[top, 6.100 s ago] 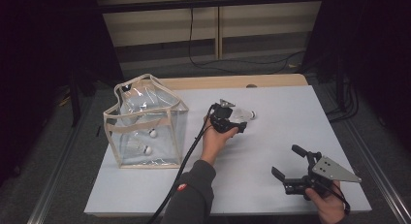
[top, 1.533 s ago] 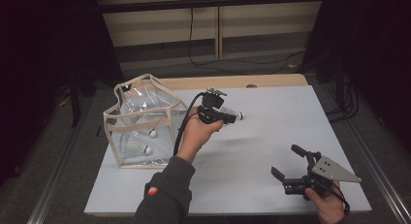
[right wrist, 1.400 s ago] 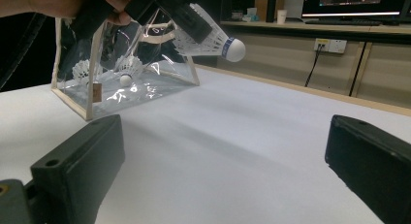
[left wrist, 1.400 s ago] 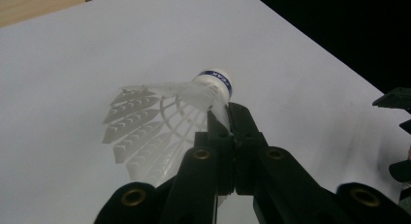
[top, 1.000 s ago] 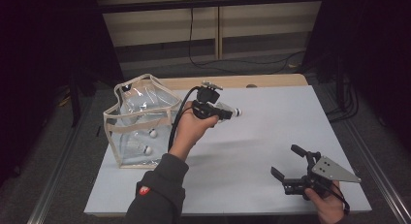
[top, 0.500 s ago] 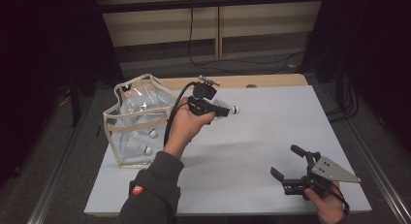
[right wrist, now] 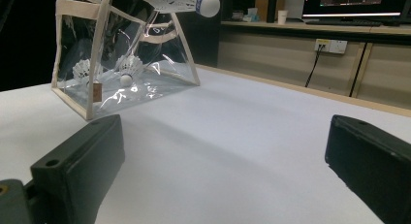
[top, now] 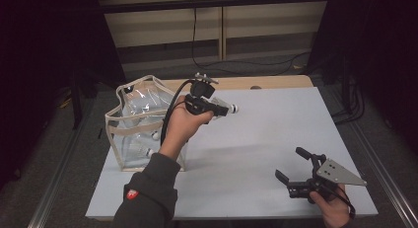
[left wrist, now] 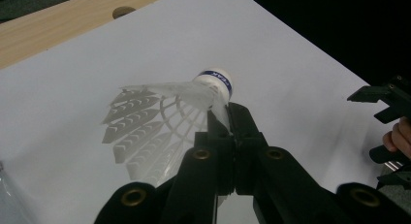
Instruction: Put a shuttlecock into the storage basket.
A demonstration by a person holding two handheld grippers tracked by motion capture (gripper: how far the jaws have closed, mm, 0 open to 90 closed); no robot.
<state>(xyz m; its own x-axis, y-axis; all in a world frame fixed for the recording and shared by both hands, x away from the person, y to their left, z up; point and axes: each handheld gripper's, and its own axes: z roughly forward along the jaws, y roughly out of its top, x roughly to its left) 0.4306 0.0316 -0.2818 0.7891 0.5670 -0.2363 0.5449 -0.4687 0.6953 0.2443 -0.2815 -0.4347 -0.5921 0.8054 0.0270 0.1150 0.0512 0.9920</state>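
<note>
Left gripper [left wrist: 220, 118] pinches a shuttlecock [left wrist: 169, 112], carried in the air.
Next: swing toward nine o'clock over the clear bag [top: 143, 127]; right gripper [top: 296, 166] waits wide.

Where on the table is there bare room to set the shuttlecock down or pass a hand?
Free: the white sheet between the clear bag and the right gripper, and its far right part. Crowded: the left edge, taken up by the bag, with the left gripper holding the shuttlecock beside it.
</note>
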